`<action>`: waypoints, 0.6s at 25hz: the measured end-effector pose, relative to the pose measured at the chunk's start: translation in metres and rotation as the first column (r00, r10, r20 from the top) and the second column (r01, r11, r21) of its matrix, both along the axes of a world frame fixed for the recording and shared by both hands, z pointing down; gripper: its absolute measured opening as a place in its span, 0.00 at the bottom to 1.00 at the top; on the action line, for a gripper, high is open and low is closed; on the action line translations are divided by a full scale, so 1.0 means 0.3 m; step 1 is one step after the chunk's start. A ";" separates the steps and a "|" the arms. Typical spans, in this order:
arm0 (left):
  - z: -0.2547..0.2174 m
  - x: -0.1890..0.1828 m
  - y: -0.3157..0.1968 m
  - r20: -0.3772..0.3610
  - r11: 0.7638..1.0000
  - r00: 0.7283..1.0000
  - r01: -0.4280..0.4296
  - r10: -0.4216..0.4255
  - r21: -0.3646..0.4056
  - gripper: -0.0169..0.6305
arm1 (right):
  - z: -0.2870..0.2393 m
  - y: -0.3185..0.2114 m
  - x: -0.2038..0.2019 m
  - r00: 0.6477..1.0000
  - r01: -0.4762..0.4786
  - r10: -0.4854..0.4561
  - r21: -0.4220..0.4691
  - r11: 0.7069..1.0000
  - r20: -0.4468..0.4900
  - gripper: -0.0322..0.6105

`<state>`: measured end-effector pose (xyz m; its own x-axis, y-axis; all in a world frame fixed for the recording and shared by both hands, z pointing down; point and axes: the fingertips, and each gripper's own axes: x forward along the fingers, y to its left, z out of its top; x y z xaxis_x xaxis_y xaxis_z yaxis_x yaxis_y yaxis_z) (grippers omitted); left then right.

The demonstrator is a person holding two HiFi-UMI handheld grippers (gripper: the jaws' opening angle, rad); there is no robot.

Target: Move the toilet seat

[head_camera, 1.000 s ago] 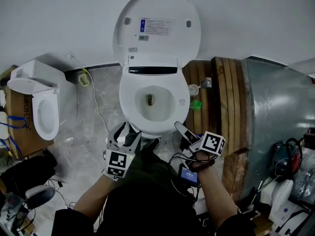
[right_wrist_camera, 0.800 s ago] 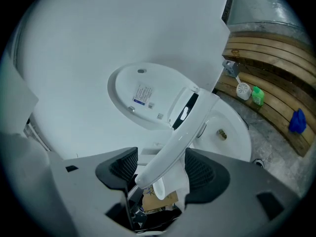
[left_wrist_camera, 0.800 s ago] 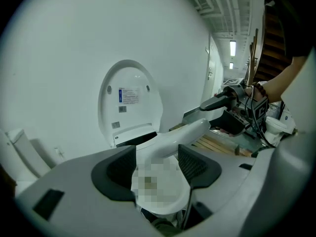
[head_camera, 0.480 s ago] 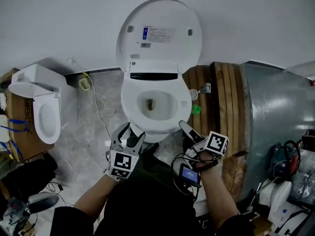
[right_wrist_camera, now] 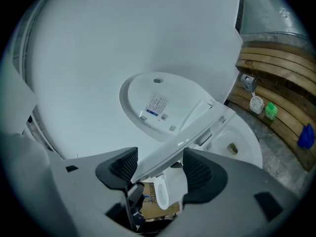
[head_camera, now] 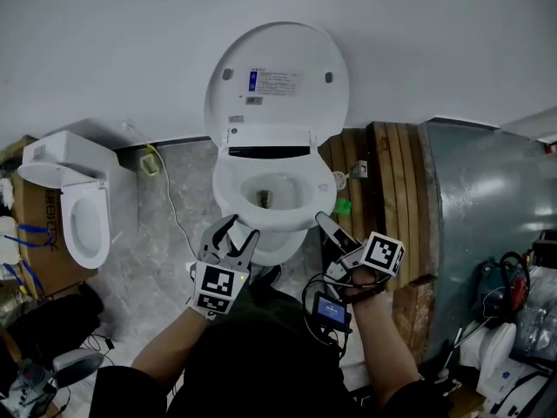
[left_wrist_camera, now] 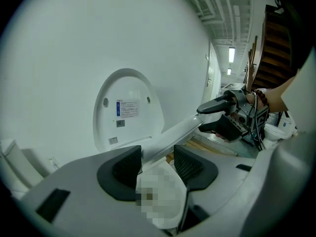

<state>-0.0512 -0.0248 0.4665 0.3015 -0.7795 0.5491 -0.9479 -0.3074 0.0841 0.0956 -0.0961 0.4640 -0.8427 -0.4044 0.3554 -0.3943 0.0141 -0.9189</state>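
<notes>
Head view: the left hand-held gripper (head_camera: 233, 233) and right hand-held gripper (head_camera: 324, 225) meet the front rim of the white oval plastic toilet seat (head_camera: 231, 190), one at each front corner. Beyond them the glossy round white lid (head_camera: 277, 77) stands raised against the plain white wall (head_camera: 452, 42). Curved brown wooden planks (head_camera: 383, 181) lie right of the right hand-held gripper. A second white toilet (head_camera: 74, 198) sits on the veined grey stone floor (head_camera: 165, 225), well left of the left one.

Left gripper view: the left hand-held gripper (left_wrist_camera: 157, 159) grasps the seat (left_wrist_camera: 173, 132), whose thin smooth edge runs between the ribbed black pads (left_wrist_camera: 126, 167) toward the right hand-held gripper (left_wrist_camera: 224, 116). This view alone shows a lit corridor behind.

Right gripper view: the right hand-held gripper (right_wrist_camera: 160, 164) is likewise clamped on the seat (right_wrist_camera: 192, 127), which is seen edge-on and tilted clear of the white ceramic bowl (right_wrist_camera: 242, 147). The labelled lid (right_wrist_camera: 158, 102) stands beyond, with a small green bottle (right_wrist_camera: 270, 111) by the planks (right_wrist_camera: 266, 78).
</notes>
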 end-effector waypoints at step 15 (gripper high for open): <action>-0.133 -0.071 -0.211 -0.055 1.000 0.998 -0.019 0.019 0.005 0.36 | -0.168 -0.130 -0.042 0.991 0.022 0.020 0.305 0.952 -0.132 0.51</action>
